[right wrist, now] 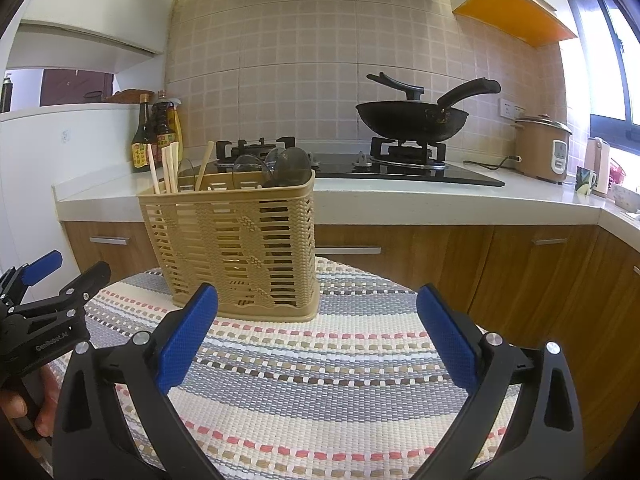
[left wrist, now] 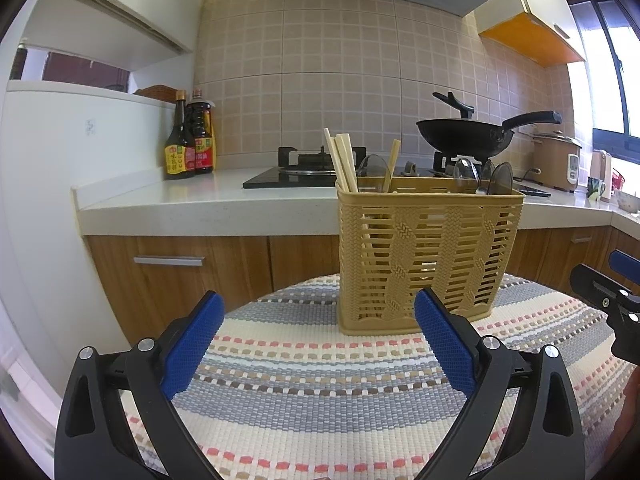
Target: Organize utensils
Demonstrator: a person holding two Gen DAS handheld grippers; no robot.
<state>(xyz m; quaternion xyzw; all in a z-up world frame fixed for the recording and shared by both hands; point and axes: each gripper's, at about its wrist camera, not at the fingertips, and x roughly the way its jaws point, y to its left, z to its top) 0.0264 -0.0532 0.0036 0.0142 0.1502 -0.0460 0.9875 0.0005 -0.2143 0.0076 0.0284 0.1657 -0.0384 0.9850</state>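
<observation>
while the tan utensil basket (left wrist: pixel 428 256) stands upright on the striped woven mat (left wrist: pixel 320 380), it holds wooden chopsticks (left wrist: pixel 340 160) at its left end and several spoons (left wrist: pixel 496 178) with their bowls up toward the right; one more spoon (left wrist: pixel 374 172) sits beside the chopsticks, though through the glare i can't tell how many there are in all. my left gripper (left wrist: pixel 320 340) hovers over the mat just in front of the basket, its blue pads spread wide and empty. my right gripper (right wrist: pixel 316 328) hangs to the basket's right, likewise spread with nothing between the pads. behind the mat runs a white counter (right wrist: pixel 400 200) with a black wok (right wrist: pixel 412 120) on the stove, sauce bottles (left wrist: pixel 188 136) at the left and a rice cooker (right wrist: pixel 544 152) at the right.
</observation>
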